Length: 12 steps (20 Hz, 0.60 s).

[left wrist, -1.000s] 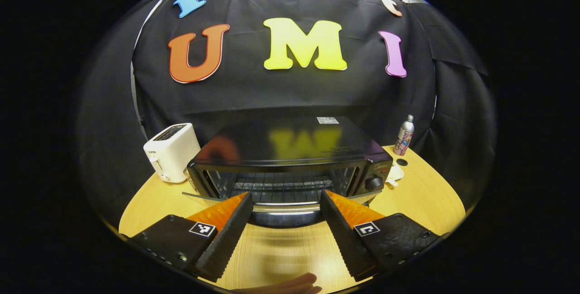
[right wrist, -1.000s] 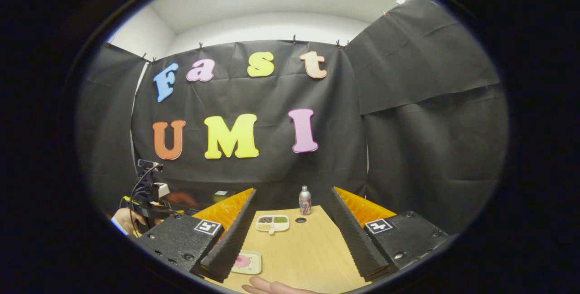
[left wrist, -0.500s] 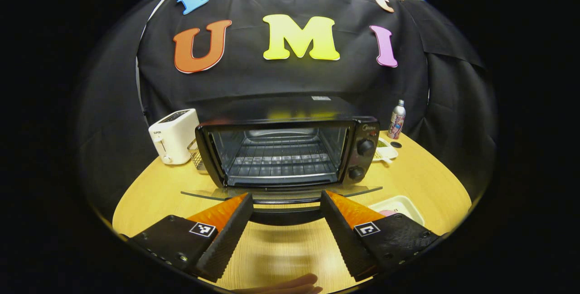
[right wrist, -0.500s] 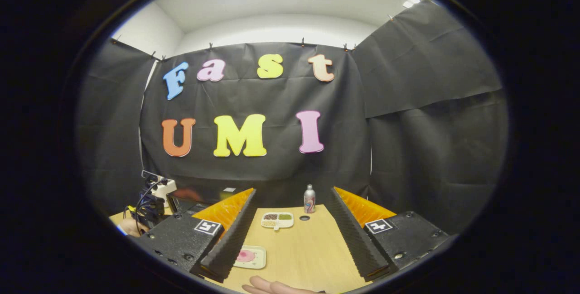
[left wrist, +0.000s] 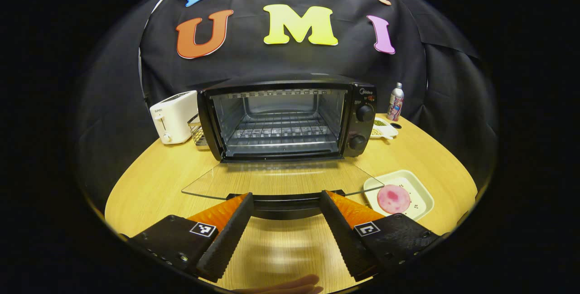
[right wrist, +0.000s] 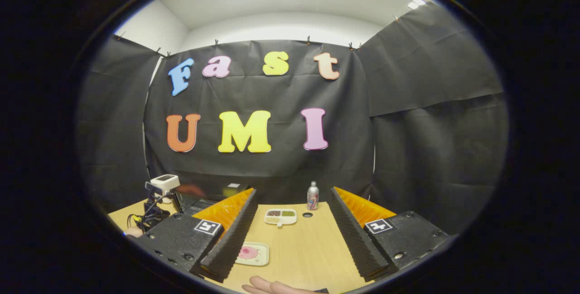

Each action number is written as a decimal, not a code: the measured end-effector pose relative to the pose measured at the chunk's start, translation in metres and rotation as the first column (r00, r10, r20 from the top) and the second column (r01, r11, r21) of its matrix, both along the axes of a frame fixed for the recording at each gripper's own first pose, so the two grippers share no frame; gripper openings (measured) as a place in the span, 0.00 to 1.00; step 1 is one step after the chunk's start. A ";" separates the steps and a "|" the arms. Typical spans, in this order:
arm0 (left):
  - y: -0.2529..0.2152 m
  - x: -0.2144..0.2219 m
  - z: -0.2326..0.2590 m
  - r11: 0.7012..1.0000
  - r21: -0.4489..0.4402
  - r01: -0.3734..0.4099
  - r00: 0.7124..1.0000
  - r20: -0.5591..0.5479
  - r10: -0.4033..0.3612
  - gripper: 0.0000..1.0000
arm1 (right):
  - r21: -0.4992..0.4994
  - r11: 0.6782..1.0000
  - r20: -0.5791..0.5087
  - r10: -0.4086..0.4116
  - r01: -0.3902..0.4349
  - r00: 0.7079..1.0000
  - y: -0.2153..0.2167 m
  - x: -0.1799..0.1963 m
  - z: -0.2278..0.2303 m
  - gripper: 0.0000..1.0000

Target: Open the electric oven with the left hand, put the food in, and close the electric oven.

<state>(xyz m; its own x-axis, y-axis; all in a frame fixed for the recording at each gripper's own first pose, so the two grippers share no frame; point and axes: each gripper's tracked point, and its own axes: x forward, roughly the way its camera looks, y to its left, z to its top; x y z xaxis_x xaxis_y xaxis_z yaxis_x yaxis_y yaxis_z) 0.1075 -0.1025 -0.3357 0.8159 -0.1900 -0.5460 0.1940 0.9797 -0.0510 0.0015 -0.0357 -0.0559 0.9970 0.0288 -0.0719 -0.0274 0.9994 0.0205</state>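
Observation:
The black electric oven (left wrist: 290,117) stands open at the middle of the table, its wire rack (left wrist: 281,130) bare. Its glass door (left wrist: 281,180) lies flat toward me. The door's black handle (left wrist: 283,207) runs across between the tips of my left gripper (left wrist: 285,196), whose jaws stand wide open. A pink slice of food (left wrist: 393,197) rests on a pale square plate (left wrist: 419,203) to the right of the door. My right gripper (right wrist: 292,193) is open and holds nothing, above the table, with the same plate (right wrist: 260,257) beside its left finger.
Left of the oven are a white toaster (left wrist: 174,115) and a small wire basket (left wrist: 198,132). At the back right stand a metal bottle (left wrist: 395,101) and a divided dish of grains (left wrist: 384,129). A hand (left wrist: 285,285) shows at the lower edge.
The oven door has swung down from partly open to lying flat, and my left gripper has dropped with its handle. The plate with the pink slice has come into the left gripper view.

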 end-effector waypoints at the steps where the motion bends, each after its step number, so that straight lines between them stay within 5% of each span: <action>1: 0.000 -0.002 -0.006 1.000 0.001 0.000 1.000 -0.011 0.000 0.95 | -0.005 1.000 -0.005 0.000 0.000 1.000 0.000 0.002 -0.001 0.96; 6: -0.002 -0.017 -0.047 1.000 -0.012 -0.015 0.994 -0.111 0.014 0.95 | -0.012 1.000 -0.028 0.004 -0.004 1.000 0.006 0.009 -0.009 0.96; 12: -0.004 -0.014 -0.052 1.000 -0.011 -0.012 0.996 -0.088 0.011 0.96 | -0.016 1.000 -0.054 0.005 -0.006 0.999 0.011 0.017 -0.020 1.00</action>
